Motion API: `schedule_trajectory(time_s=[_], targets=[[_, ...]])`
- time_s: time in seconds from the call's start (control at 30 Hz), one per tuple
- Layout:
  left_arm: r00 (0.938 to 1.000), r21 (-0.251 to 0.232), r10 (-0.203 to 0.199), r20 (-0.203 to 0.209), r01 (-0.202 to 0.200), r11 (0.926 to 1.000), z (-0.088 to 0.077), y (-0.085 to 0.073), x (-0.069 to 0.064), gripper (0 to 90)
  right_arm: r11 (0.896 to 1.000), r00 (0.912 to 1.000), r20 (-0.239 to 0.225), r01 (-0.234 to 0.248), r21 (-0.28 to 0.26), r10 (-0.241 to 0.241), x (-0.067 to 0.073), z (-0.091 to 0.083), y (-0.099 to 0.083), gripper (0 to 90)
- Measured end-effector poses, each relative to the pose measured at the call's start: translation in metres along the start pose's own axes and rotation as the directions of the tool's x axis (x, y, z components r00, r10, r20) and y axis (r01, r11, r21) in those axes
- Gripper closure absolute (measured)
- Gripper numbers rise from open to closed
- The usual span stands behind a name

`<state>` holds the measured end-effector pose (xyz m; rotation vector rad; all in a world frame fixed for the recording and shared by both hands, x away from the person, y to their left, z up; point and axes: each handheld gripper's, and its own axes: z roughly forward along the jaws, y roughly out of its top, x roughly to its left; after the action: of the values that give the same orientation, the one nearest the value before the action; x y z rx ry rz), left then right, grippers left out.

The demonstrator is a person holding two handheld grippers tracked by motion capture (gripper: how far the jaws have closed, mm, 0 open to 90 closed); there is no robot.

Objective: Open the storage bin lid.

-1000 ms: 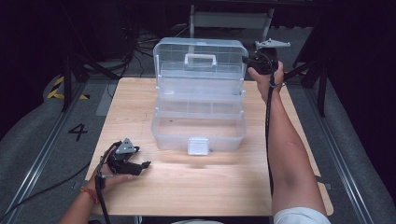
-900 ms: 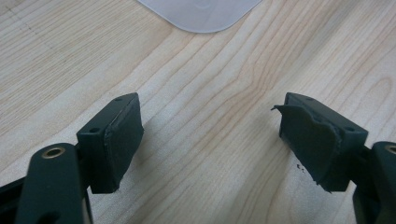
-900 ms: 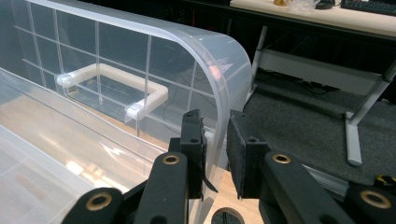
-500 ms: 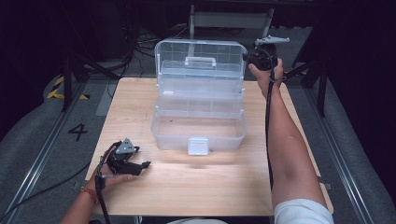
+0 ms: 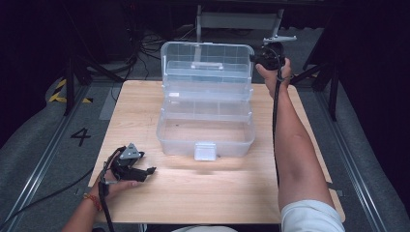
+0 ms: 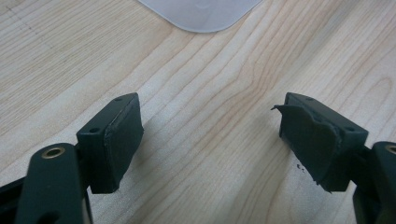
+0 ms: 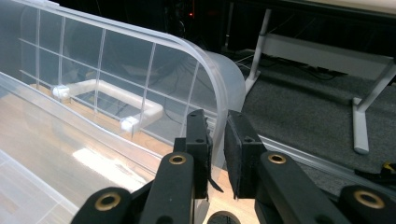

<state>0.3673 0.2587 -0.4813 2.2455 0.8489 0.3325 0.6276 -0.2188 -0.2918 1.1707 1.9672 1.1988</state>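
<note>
Right gripper (image 7: 216, 154): jaws pinch the rim of the raised lid (image 5: 208, 65) of the clear plastic box (image 5: 205, 130), at the lid's 3 o'clock edge. Box stands open mid-table (image 5: 203, 198). Left gripper (image 5: 145, 172): jaws spread, holding nothing, resting at the table's 8 o'clock.

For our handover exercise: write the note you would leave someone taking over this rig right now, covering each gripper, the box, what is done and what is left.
Right gripper: fingers closed on the edge of the clear box's lid, at its far right corner, holding it upright.
Left gripper: open, holding nothing, resting on the table near the front left edge.
Clear box: mid-table, lid raised, upper tray stepped back, bottom compartment looks bare, front latch undone.
Done: box opened.
Left: likely let go of the lid, or lower it; it may drop once released.
</note>
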Motion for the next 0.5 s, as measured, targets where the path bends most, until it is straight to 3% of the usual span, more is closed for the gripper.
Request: schedule_trajectory(time_s=[0.5], targets=[[1.0000, 0.004, -0.007, 0.005, 0.006, 1.0000, 0.000, 0.000, 0.000, 22.0, 0.999, 1.0000, -0.005, -0.008, 0.041, 0.009, -0.009, 0.020, 0.001, 79.5]])
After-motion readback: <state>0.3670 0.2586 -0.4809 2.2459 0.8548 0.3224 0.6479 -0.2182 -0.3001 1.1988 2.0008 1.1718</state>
